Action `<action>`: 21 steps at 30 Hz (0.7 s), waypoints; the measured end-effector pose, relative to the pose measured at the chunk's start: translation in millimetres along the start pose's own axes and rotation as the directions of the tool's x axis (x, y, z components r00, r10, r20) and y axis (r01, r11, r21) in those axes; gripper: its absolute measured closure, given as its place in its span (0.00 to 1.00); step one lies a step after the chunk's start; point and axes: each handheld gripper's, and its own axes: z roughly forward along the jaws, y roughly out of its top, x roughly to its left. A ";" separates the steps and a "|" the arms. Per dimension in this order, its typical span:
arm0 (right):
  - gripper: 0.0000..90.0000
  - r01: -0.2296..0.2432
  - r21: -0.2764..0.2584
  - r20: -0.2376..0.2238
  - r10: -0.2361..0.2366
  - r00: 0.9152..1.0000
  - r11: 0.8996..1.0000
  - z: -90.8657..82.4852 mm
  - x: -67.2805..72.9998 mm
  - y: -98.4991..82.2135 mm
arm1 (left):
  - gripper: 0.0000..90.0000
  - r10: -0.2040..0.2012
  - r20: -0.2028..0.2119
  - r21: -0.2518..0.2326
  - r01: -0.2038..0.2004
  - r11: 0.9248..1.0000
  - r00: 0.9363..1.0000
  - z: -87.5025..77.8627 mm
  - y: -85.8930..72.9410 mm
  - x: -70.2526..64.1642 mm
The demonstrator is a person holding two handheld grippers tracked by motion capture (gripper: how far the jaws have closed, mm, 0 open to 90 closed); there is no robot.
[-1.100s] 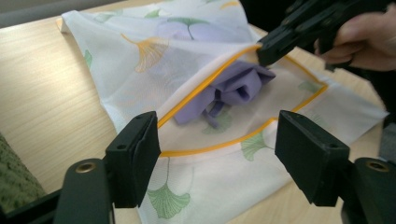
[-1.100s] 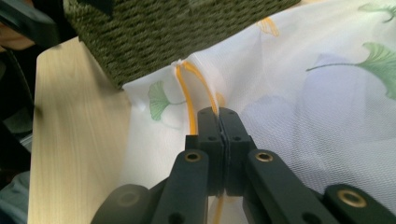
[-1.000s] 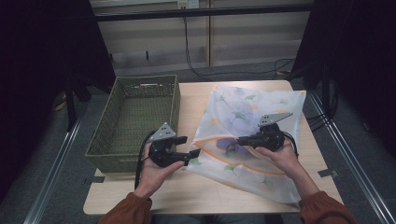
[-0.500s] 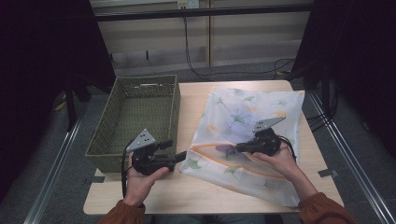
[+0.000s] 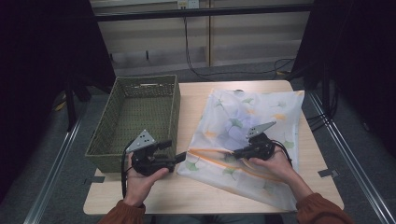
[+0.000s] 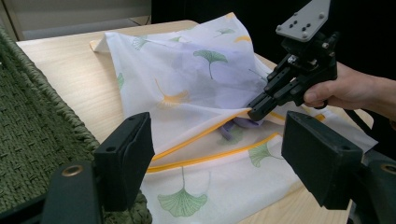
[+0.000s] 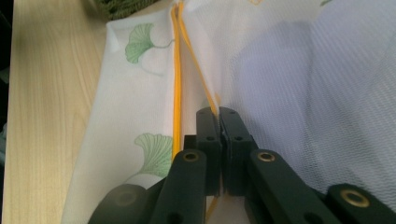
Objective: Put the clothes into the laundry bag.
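A white mesh bag [image 5: 252, 116] printed with green and yellow ginkgo leaves lies on the right half of the table. Its opening has an orange edge [image 6: 201, 135]. My right gripper [image 5: 236, 153] is shut on the upper orange edge [image 7: 176, 70], and holds it slightly off the lower layer; something lilac shows inside the bag [image 7: 303, 70]. In the left gripper view the right gripper [image 6: 258, 111] pinches that edge. My left gripper [image 5: 173, 151] is open and empty, just left of the bag's near corner. Its jaws [image 6: 224, 163] point at the bag [image 6: 187, 74] without touching it.
A green woven basket [image 5: 173, 112] stands empty on the table's left half, its near right corner beside my left hand. In the left gripper view the basket's wall [image 6: 32, 140] is close on the left. Bare wood [image 5: 196, 98] runs between basket and bag.
My left gripper has drawn back to the left, away from the bag's edge toward the basket's corner. The right gripper has sunk a little, still holding the orange edge.
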 end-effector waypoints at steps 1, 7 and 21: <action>0.98 -0.002 0.006 -0.004 0.002 1.000 1.000 1.0 -0.5 -1.0 | 0.28 -0.001 -0.002 0.005 0.001 1.000 1.000 0.6 -0.1 -0.6; 0.98 -0.003 0.046 -0.028 0.005 1.000 0.999 8.7 -2.7 -6.1 | 0.28 0.005 0.003 0.007 -0.005 1.000 1.000 2.3 0.3 -3.0; 0.98 0.031 0.127 -0.086 -0.020 0.996 0.991 20.9 1.4 -10.0 | 0.28 0.017 0.019 0.031 -0.018 0.999 1.000 9.7 -1.3 -7.3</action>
